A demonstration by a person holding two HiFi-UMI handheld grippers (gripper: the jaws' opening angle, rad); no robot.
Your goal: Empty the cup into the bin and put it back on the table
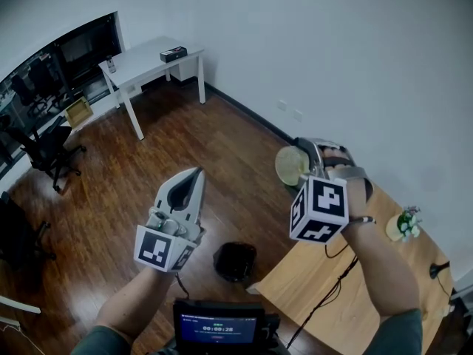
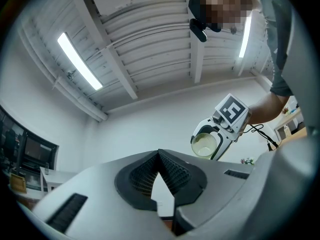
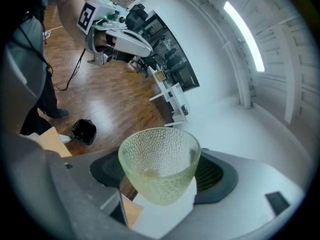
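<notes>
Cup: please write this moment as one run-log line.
cup: held in right tongs, off the table | left tongs: shut, empty | bin: on floor by table

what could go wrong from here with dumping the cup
The cup sits high above the floor and off to one side of the bin, so anything tipped out now may miss.
The right gripper holds the tapered cup by its lower part; tilting further might let it slip.
</notes>
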